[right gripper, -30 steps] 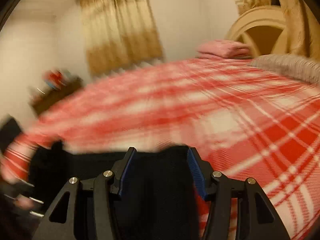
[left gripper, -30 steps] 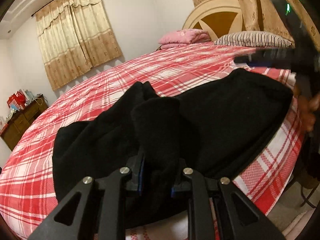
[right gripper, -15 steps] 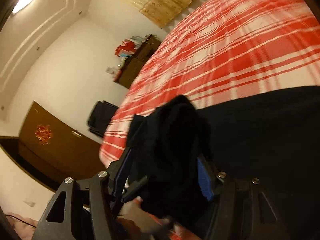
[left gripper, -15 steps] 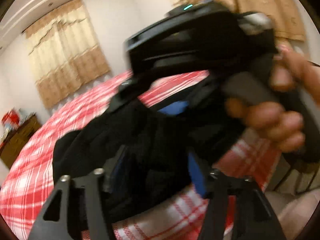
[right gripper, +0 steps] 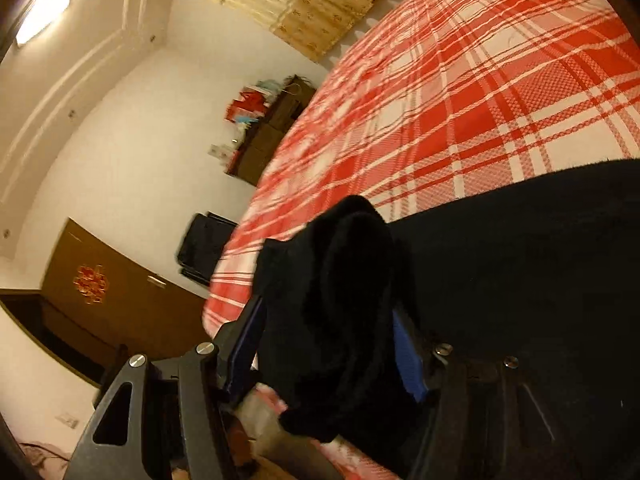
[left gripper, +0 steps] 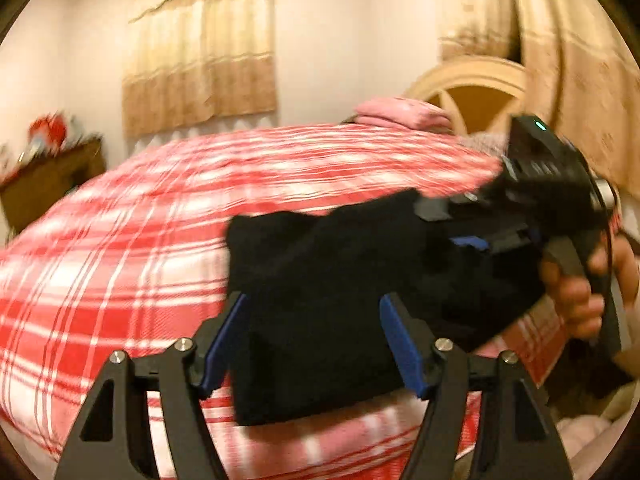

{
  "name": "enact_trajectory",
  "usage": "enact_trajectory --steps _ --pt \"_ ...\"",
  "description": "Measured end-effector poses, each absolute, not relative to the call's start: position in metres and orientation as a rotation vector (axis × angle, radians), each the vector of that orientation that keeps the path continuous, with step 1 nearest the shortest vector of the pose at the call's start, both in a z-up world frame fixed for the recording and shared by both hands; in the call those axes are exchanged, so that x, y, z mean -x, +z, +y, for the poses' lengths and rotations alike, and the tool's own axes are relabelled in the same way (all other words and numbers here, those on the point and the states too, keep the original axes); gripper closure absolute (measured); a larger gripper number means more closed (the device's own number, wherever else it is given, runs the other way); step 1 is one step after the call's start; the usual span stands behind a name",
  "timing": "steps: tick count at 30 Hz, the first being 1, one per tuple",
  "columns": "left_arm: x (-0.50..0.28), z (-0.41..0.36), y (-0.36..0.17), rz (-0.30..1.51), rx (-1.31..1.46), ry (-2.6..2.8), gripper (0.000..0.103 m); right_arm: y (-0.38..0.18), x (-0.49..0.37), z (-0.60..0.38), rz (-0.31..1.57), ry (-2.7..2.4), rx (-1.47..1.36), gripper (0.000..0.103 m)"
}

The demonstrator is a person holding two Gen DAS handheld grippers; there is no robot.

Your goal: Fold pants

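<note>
Black pants (left gripper: 340, 280) lie folded on a red and white plaid bed (left gripper: 120, 240) near its front edge. My left gripper (left gripper: 314, 340) is open, its blue pads wide apart over the near edge of the pants, gripping nothing. My right gripper (left gripper: 472, 240) shows at the right of the left wrist view, held by a hand, its jaws on the pants' right end. In the right wrist view my right gripper (right gripper: 324, 344) is shut on a thick bunch of the black pants (right gripper: 352, 280), the rest spread out to the right.
A pink pillow (left gripper: 400, 114) and a round wooden headboard (left gripper: 472, 92) are at the far end of the bed. A dark dresser (left gripper: 48, 184) with red items stands by the left wall. Curtains (left gripper: 200, 60) hang behind. A brown cabinet (right gripper: 120, 304) stands past the bed's edge.
My left gripper has let go of the pants and opened wide. My right gripper swung across, closed on a bunch of the fabric, and moved off to the right end. The pants now lie in a more compact fold.
</note>
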State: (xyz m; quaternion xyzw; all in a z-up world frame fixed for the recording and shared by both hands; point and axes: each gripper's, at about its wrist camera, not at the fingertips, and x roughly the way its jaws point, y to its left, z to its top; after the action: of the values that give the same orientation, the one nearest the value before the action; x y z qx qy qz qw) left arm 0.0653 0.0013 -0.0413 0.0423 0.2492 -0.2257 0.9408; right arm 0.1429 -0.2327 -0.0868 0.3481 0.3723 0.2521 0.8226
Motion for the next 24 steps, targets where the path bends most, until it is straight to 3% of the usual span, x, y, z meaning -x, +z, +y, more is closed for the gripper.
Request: enact_trajectory --steps 3,5,6,7,12,17,24 --pt "-0.07 0.009 -0.04 0.518 -0.047 -0.412 0.032 -0.084 -0.149 -0.218 0.766 0.524 -0.683 0.041" --pt "-0.072 0.006 -0.04 0.527 -0.037 -0.387 0.032 -0.083 -0.152 -0.202 0.79 0.466 -0.562 0.061" --pt "-0.073 0.006 -0.041 0.532 -0.039 -0.378 0.032 -0.084 -0.151 -0.195 0.81 0.439 -0.499 0.082" --pt "-0.073 0.014 -0.044 0.536 -0.039 -0.371 0.032 -0.081 -0.147 -0.189 0.811 0.417 -0.436 0.084" --pt "-0.081 0.03 -0.049 0.561 0.007 -0.347 0.032 -0.043 -0.106 -0.177 0.707 0.457 -0.206 0.088" --pt "-0.081 0.031 -0.046 0.564 0.013 -0.341 0.032 0.001 -0.072 -0.224 0.64 0.436 -0.12 0.088" --pt "-0.083 0.008 -0.038 0.546 -0.028 -0.389 0.032 -0.023 -0.066 -0.323 0.755 0.257 -0.176 0.088"
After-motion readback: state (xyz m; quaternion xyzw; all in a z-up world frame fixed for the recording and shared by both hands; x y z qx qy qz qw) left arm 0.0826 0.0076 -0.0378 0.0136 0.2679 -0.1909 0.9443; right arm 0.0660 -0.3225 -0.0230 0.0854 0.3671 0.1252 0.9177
